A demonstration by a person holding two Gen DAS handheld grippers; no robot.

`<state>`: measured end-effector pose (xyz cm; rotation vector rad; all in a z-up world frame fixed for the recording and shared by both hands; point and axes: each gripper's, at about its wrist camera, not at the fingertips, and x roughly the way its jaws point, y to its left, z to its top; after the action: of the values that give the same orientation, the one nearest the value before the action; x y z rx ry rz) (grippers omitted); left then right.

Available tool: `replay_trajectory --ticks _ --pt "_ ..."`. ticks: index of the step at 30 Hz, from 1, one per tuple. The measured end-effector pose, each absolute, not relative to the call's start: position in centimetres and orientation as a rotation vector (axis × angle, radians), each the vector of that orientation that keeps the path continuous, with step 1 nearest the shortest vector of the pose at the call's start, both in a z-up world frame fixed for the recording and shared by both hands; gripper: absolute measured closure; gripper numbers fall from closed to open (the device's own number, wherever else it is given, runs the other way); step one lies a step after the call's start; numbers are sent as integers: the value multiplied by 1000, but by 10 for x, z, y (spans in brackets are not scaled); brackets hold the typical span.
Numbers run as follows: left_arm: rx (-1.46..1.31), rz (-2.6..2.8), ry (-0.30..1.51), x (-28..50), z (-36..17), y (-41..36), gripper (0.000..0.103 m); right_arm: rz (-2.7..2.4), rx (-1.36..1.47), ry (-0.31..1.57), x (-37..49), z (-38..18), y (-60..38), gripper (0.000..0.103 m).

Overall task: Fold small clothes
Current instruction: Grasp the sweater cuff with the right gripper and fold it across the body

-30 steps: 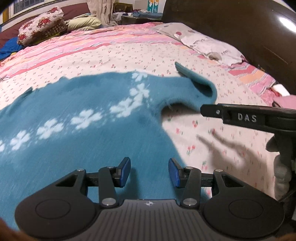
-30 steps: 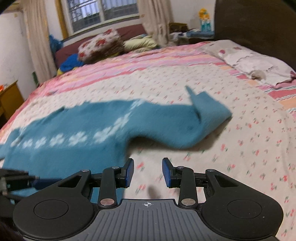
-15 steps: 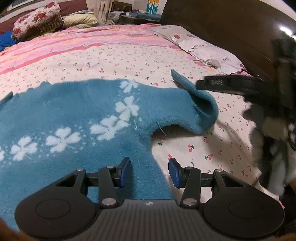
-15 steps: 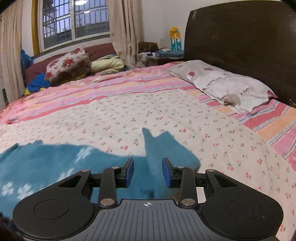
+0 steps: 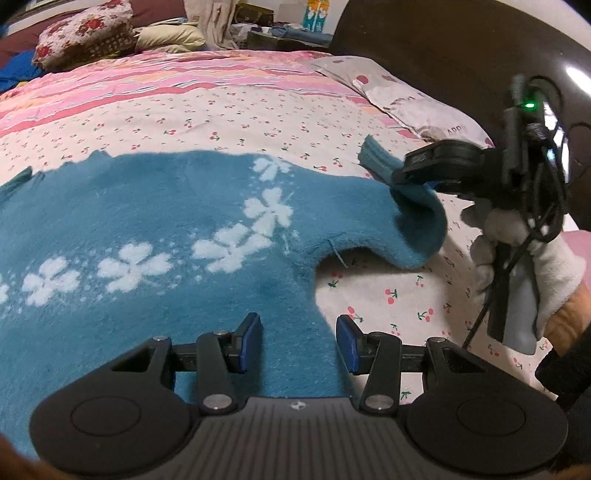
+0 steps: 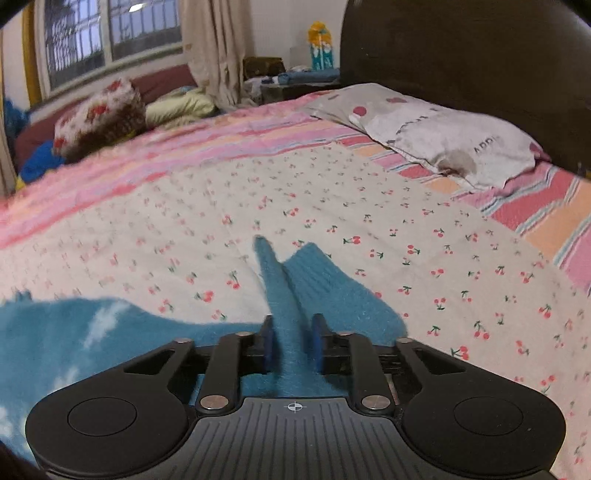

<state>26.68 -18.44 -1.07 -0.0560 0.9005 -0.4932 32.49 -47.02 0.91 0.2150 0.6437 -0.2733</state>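
Teal fleece garment with pale clover prints lay spread flat on the cherry-print bedsheet, no fold yet made in its body. Only its right sleeve was raised, a ridge of it caught between the right gripper, whose jaws were closing on the cloth. The left gripper hovered over the near hem, parted and empty. By my judgement, folding had barely begun: sleeves and body remained.

A home bedroom: a bed with cherry-print sheet, pillow, dark headboard, curtained window
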Motion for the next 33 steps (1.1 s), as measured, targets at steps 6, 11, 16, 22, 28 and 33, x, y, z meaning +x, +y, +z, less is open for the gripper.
replay_trajectory --ticks 6,11,16,22,28,33 --pt "-78 -473 877 255 -2 -156 52 -203 385 557 310 32 -472 92" --pt "-97 -442 853 241 8 -120 51 -78 423 470 297 62 -434 92" --pt "-94 -398 849 221 14 -77 51 74 397 426 297 84 -365 92" --pt "-160 -330 833 204 13 -20 51 244 297 449 314 91 -262 92" --pt "-233 -282 827 195 2 25 51 360 179 553 328 59 -163 93" --pt "-281 -270 807 192 -5 52 51 376 37 639 328 22 -111 92"
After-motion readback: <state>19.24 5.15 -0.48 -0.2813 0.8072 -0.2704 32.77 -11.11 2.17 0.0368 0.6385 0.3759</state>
